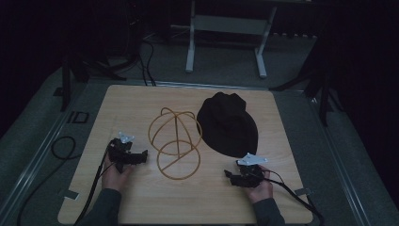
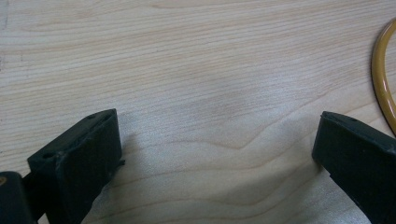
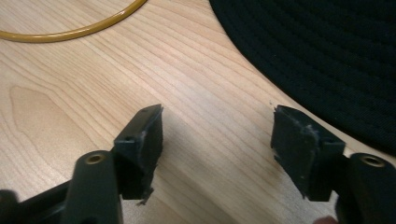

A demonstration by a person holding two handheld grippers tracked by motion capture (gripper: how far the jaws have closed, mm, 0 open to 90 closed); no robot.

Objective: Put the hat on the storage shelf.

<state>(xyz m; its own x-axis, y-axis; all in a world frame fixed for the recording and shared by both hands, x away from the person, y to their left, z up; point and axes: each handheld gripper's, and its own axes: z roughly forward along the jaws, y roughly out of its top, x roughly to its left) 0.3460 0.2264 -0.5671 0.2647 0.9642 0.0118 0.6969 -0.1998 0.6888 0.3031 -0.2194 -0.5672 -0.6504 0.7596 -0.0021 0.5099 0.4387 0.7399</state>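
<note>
A black brimmed hat (image 1: pixel 228 123) lies on the wooden table (image 1: pixel 136 101) right of centre. Beside it, mid-table, stands a yellow wire hat stand (image 1: pixel 175 141) with a round base ring. My left gripper (image 1: pixel 141 157) rests low over the table just left of the stand's base, jaws open with bare wood between them; the yellow ring (image 2: pixel 383 79) curves past its right jaw. My right gripper (image 1: pixel 229 176) sits near the front right, just short of the hat's brim (image 3: pixel 327 51), open and holding nothing. The stand's ring (image 3: pixel 70 30) shows at that view's top left.
The table's front edge runs just behind both hands. Cables (image 1: pixel 61 146) trail off the left side onto the grey floor. A white metal frame (image 1: pixel 226 28) stands beyond the table's far edge.
</note>
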